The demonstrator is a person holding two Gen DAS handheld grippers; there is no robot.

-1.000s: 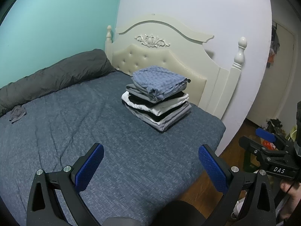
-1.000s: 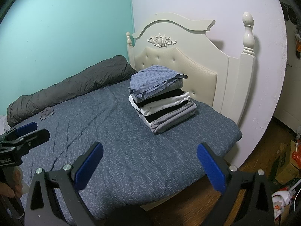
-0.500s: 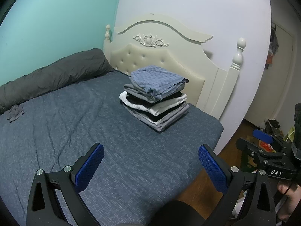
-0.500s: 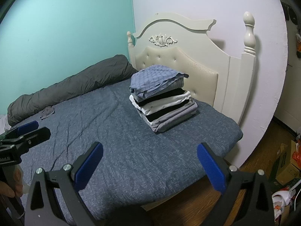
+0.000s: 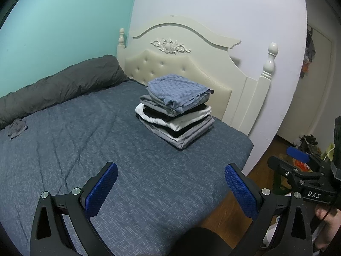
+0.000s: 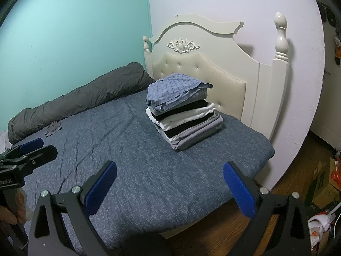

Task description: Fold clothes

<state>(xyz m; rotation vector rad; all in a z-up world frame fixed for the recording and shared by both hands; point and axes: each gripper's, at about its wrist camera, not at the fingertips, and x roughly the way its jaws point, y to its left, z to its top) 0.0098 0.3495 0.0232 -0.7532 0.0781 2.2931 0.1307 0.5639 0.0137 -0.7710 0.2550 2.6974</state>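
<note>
Stack of folded clothes, left wrist view: sits on bed near headboard, checked blue piece on top. Left tool spread wide, empty, above bed edge. Small grey garment lies crumpled by rolled duvet, well apart from stack.

Right wrist view: right tool likewise spread, empty. Judgement: folding mostly done; step in hand is between items. Next move calls for a reach across bed to grey garment. Containers: cardboard box on floor, contents unclear.
</note>
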